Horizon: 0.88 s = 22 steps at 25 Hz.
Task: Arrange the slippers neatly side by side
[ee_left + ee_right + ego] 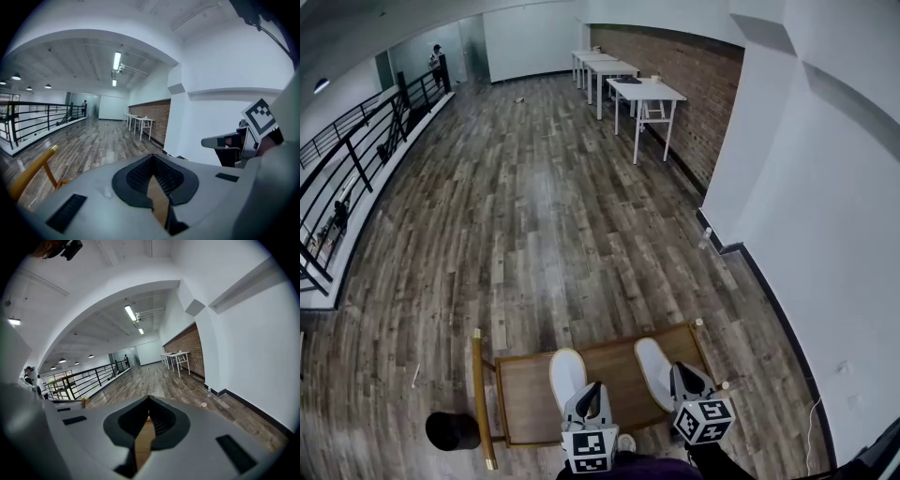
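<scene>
Two white slippers lie on a low wooden table (525,398) at the bottom of the head view, toes pointing away. The left slipper (566,373) and the right slipper (653,366) are roughly parallel, with a gap of bare wood between them. My left gripper (592,391) hovers just right of the left slipper's heel end. My right gripper (682,375) sits beside the right slipper's right edge. In both gripper views the jaws meet at their tips, left gripper (152,159) and right gripper (149,400), with only table wood showing through the slit behind. Neither holds anything.
The table has a gold frame (477,394) that rises at its left side. A black round object (452,429) stands on the plank floor to its left. A white wall (806,216) runs along the right, white desks (643,92) stand far ahead, and a black railing (356,159) lines the left.
</scene>
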Tool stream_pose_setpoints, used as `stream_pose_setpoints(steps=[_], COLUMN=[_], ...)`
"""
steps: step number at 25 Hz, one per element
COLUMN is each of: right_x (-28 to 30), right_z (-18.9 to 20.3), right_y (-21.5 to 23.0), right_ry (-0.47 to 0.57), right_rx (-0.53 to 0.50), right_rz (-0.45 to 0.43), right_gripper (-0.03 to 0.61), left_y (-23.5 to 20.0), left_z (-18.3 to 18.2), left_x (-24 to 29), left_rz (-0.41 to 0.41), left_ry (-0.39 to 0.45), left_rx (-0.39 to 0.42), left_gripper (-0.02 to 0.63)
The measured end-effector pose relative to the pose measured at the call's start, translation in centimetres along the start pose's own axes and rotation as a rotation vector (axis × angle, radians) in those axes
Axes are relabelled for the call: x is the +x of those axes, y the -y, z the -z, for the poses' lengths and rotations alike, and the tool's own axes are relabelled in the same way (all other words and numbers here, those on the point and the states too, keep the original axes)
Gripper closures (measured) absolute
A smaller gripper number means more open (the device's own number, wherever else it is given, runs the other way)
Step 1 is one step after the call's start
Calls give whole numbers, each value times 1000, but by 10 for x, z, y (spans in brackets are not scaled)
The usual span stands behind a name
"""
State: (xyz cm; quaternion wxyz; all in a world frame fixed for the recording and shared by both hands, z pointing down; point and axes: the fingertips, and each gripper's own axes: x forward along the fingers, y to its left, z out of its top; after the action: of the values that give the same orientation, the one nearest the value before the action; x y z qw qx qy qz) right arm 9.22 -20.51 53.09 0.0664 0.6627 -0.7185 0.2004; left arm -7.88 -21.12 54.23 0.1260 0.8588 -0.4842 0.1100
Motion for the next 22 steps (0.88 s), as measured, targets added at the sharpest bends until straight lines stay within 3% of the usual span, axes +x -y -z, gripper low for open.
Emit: stream_pose_setpoints(steps=[4,7,10,12,15,19,22], right_x=[-7,-9,-2,3,10,23,32], right_z=[-2,1,23,46,76,104,124], right_y=[13,22,18,11,13,18,25], right_ry=[10,-4,-99,-193,-304,-413,-482], right_rx=[10,8,-33,-104,-234,-299,-373], right_rz=[36,45,-41,-90,-86,-95,-100], right_gripper=[580,580,580,578,577,489,486], left_y=[20,25,24,20,10,-5,-15], left_z=[-2,-5,-4,-3,-2,0,3], left_x=[17,26,28,27,24,19,16], left_rz=[98,100,80,63,34,-11,-43], left_ry=[-5,-1,-2,-8,-11,-14,-18], left_rx=[120,92,50,34,20,2,-17], left_gripper=[614,614,614,614,614,614,614])
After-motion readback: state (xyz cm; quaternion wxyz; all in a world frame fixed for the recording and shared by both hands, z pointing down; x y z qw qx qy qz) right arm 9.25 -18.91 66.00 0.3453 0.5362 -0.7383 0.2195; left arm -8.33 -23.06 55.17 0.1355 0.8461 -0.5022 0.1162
